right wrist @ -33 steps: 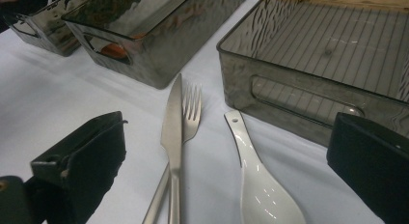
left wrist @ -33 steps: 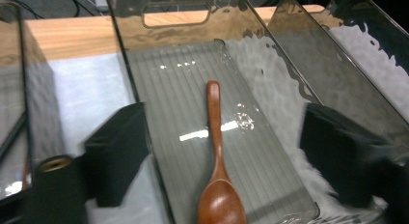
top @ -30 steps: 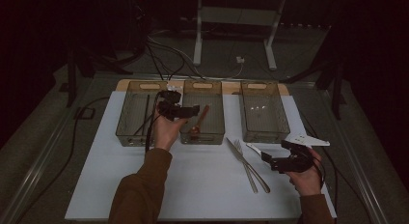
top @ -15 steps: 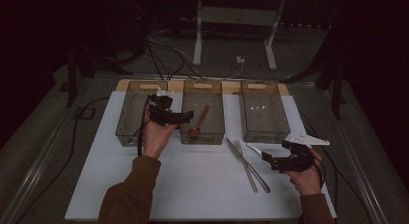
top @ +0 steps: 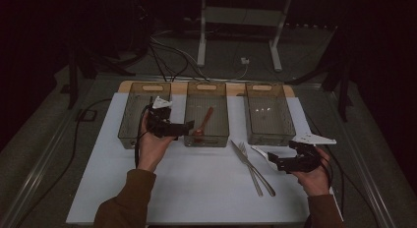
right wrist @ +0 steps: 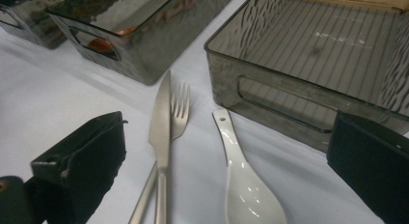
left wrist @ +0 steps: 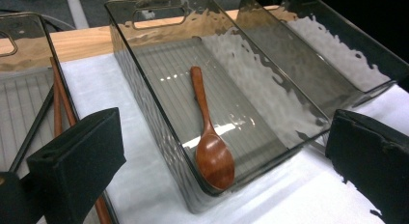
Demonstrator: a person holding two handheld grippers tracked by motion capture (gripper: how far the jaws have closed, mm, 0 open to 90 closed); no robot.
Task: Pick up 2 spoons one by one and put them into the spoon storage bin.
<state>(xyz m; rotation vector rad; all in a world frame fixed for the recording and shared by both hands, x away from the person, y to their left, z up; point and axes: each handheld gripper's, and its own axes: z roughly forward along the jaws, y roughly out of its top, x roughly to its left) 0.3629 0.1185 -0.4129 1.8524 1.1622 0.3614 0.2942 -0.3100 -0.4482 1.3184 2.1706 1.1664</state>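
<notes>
Left gripper (top: 189, 127) hovers between the left bin (top: 133, 115) and middle bin (top: 219, 139). Its jaws have just been opening and now stand wide with nothing between them; the left gripper view confirms this, both black pads apart with bare air in the gap. Wooden spoon (left wrist: 211, 137) lies in the middle bin, bowl at the near end wall, handle running toward the far end.

Left gripper view adds what the high view lacks: reddish and dark sticks, likely chopsticks (left wrist: 58, 96), in the left bin, partly behind the near pad. From above that bin just looks dark.

Right gripper (top: 273, 164) sits low over the white mat (top: 196, 198) near the front right corner, jaws wide, holding nothing. The right gripper view looks between the pads at a white ceramic spoon (right wrist: 243, 185), lying on the mat just in front of the right bin (right wrist: 270, 96), with a knife (right wrist: 161, 132) and fork (right wrist: 178, 113) just beside it, the knife crossing over the fork's handle. From above, the white spoon is mostly covered by the right gripper.

Obstructions: bin walls sit between both grippers and the bin contents. The right bin's floor looks bare, with glare only.

Cut off: knife and fork handles, and the white spoon's bowl, run out at the bottom edge of the right gripper view. Room beyond the table is too dark to read.
</notes>
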